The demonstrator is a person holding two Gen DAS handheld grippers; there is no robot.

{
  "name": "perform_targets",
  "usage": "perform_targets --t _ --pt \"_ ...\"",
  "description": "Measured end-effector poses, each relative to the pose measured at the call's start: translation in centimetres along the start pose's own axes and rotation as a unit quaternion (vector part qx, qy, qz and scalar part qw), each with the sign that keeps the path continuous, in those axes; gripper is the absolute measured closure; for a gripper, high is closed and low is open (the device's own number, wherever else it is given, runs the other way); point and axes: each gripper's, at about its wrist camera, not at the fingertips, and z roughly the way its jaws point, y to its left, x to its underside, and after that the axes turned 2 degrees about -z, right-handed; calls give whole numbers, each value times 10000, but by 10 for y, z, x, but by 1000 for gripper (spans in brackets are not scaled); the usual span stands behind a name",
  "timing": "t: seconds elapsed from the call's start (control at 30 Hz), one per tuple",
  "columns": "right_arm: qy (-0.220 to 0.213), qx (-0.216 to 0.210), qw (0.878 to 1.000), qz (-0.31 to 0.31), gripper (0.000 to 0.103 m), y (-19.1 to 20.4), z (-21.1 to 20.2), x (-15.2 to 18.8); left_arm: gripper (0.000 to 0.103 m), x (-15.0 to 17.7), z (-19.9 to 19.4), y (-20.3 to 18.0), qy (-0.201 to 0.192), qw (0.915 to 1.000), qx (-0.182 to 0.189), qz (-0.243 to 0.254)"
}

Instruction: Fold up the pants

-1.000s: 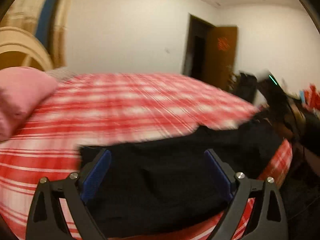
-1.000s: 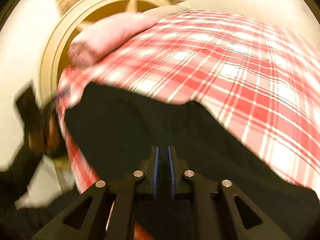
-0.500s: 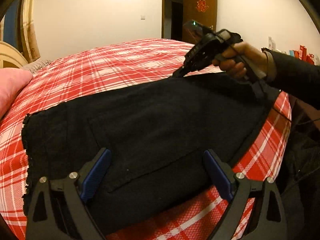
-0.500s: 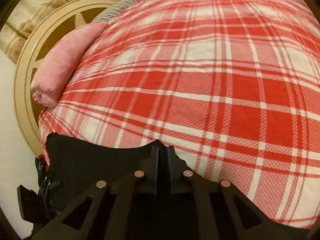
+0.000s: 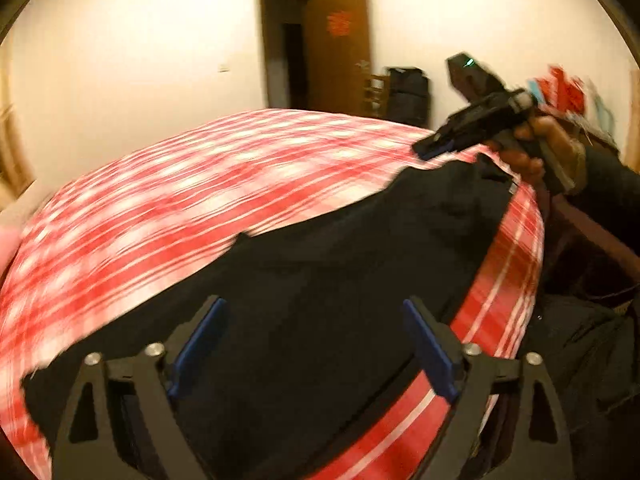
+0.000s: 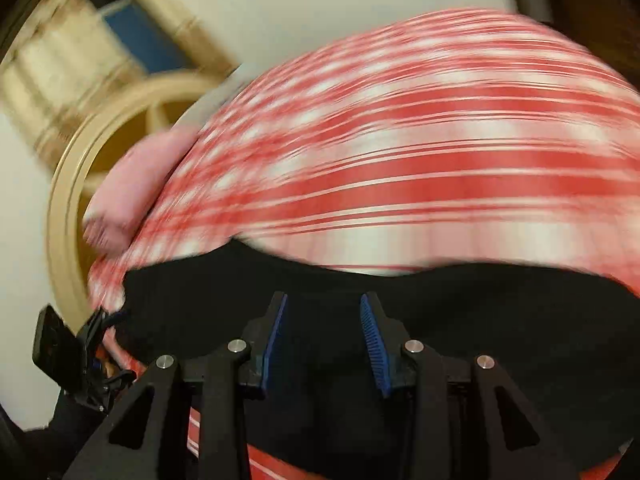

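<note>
Both views are blurred; the black pants (image 5: 328, 280) lie on the bed (image 5: 200, 184), their near edge cut off. The left gripper (image 5: 314, 344) and right gripper (image 6: 323, 338) have their jaws apart and hold nothing.

Pants (image 5: 320, 272) matt black cloth; bedspread (image 5: 200, 184) woven plaid.

A bed covered in a red-and-white plaid sheet (image 5: 208, 184) fills the space ahead of both tongs. Beyond it stands a plain cream wall (image 5: 140, 60) with a brown wooden door (image 5: 340, 48) open. Left of the right tongs, a pink pillow (image 6: 136, 184) lies against a curved cream headboard (image 6: 68, 200).
</note>
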Motion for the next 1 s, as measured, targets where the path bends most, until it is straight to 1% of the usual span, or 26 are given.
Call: perform_targets --t 0.03,0.07,0.1,0.13,0.2,0.23,0.27,0.33,0.37,0.43,0.47,0.57,0.6,0.63,0.67,0.73,0.77,0.8,0.83,0.87,0.9,0.93,0.97,1.0 --pt "-215 260 9991 273 64 -27 -27 9 19 -8 11 -13 42 9999 105 128" --pt "-354 430 9973 473 64 -44 -43 15 21 -14 20 -21 76 9995 203 218" --pt "-558 712 9927 798 64 -71 -66 25 24 -20 29 -31 122 9989 313 312" --pt "-656 861 9891 998 64 -87 -79 29 25 -26 41 -47 187 9978 481 415" --pt "-829 1220 9767 1556 64 -128 -106 42 28 -33 53 -69 265 9959 666 548" --pt "-893 1379 9693 1828 64 -144 -115 47 30 -37 63 -84 349 9941 757 694" --pt "-956 1473 9627 2059 64 -160 -123 51 32 -40 69 -90 390 9931 780 782" --pt "-1073 1404 9560 2341 64 -182 -131 54 37 -44 87 -108 509 9901 851 992" --pt "-1073 1387 9538 2440 64 -188 -130 52 38 -45 92 -113 570 9892 877 1030" --pt "-936 1307 9556 2471 64 -194 -122 46 45 -48 107 -121 686 9876 932 1064" --pt "-872 1256 9567 2476 64 -195 -115 41 45 -48 108 -121 730 9869 963 1065" --pt "-565 1588 9519 2559 64 -197 -91 30 46 -48 126 -125 898 9853 990 1061" --pt "-465 1697 9486 2632 64 -200 -84 27 47 -49 131 -126 967 9843 1047 1039" --pt "-379 1866 9428 2737 64 -203 -79 29 47 -48 137 -128 1032 9836 1095 990" --pt "-382 1970 9365 2874 64 -208 -78 30 47 -47 140 -128 1062 9831 1123 986" --pt "-355 2130 9304 2963 64 -215 -77 31 48 -45 142 -131 1018 9831 1099 1054" --pt "-324 2192 9296 2944 66 -216 -75 31 48 -46 143 -131 1004 9830 1107 1066" --pt "-283 2237 9297 2914 79 -217 -74 30 52 -46 144 -131 992 9830 1122 1060" --pt "-215 2277 9303 2868 88 -218 -72 29 58 -47 144 -130 987 9830 1148 1038" --pt "-186 2262 9319 2830 101 -218 -72 29 62 -48 145 -128 987 9828 1189 1014" --pt "-193 2232 9334 2802 103 -219 -73 28 72 -49 145 -127 991 9826 1227 985" --pt "-237 2185 9355 2766 103 -218 -75 27 82 -51 146 -125 998 9824 1272 936" --pt "-329 2095 9394 2693 103 -215 -79 25 88 -53 147 -123 1015 9817 1356 864" --pt "-402 2070 9420 2612 103 -210 -83 21 90 -54 147 -122 1037 9812 1408 810"
